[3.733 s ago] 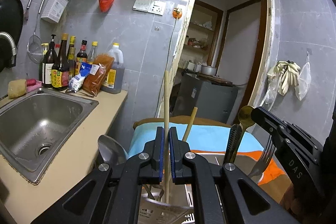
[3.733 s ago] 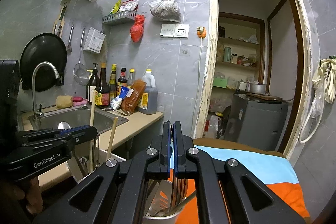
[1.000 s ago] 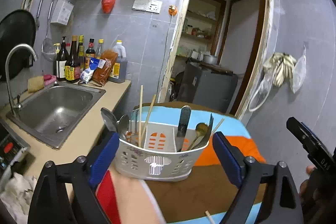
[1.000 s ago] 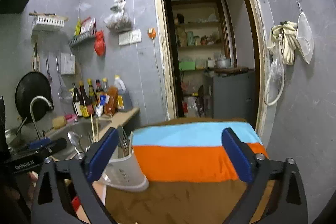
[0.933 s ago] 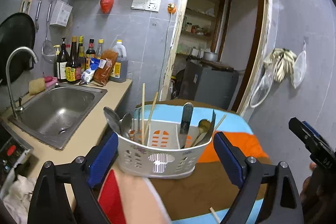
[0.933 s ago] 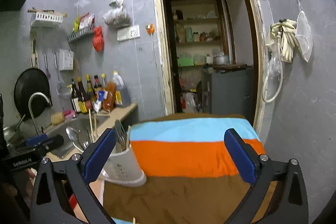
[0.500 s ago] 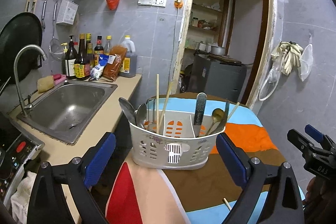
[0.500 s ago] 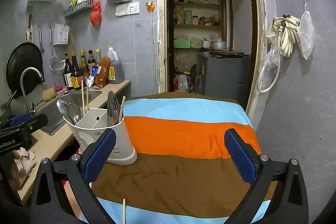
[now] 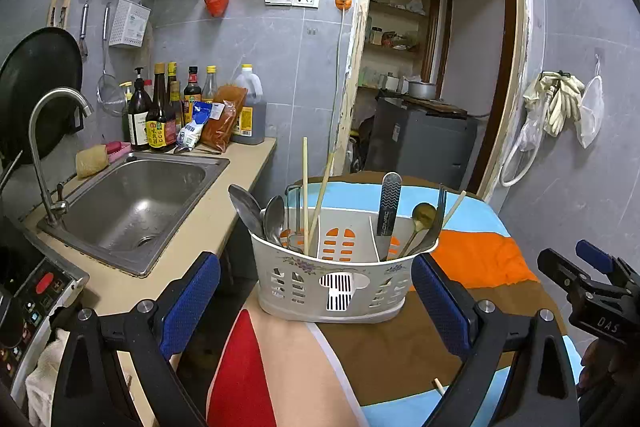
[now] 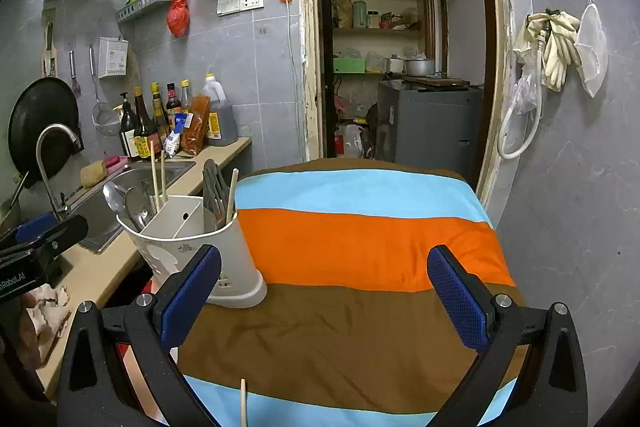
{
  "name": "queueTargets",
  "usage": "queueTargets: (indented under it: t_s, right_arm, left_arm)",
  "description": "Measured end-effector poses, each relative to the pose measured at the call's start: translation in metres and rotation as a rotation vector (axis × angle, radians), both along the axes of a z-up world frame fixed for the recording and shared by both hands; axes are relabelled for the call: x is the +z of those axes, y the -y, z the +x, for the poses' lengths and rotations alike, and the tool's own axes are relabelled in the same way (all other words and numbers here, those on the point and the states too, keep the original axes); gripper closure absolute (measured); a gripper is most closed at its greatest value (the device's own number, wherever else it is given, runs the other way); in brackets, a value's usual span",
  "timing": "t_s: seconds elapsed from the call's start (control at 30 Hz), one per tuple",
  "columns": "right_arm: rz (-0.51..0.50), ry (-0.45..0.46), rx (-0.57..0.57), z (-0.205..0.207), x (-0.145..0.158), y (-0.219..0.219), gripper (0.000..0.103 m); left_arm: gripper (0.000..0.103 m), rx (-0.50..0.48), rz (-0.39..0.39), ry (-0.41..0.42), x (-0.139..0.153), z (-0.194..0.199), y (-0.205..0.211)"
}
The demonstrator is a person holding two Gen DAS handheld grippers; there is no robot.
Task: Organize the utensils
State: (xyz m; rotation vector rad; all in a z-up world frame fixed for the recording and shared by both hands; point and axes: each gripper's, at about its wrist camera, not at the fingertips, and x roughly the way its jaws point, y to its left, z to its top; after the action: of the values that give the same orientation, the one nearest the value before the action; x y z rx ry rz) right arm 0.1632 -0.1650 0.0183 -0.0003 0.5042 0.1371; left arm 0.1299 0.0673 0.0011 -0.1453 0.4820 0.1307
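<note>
Dim cool indoor light, sharp focus, strong fisheye bending, black vignetted corners

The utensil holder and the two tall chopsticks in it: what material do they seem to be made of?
The utensil holder looks like off-white moulded plastic: smooth, slightly glossy, with cut-out vent slots. The chopsticks look like pale bamboo or wood: matte and tan, though light plastic is possible.

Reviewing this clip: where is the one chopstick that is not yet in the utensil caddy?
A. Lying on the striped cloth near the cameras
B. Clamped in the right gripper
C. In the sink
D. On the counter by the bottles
A: a single loose chopstick lies on the striped cloth, apart from the utensil caddy; the right gripper and left gripper are both open and empty.
</note>
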Motion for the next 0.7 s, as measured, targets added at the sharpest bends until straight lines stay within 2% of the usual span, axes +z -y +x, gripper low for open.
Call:
queueTargets:
  t_s: [0.7]
  right_arm:
    - [0.005,-0.015,0.015,-0.0006,-0.0051,-0.0051,0.002]
  left_arm:
    - [0.006,0.007,0.003,-0.011,-0.0039,-0.0005,0.0043]
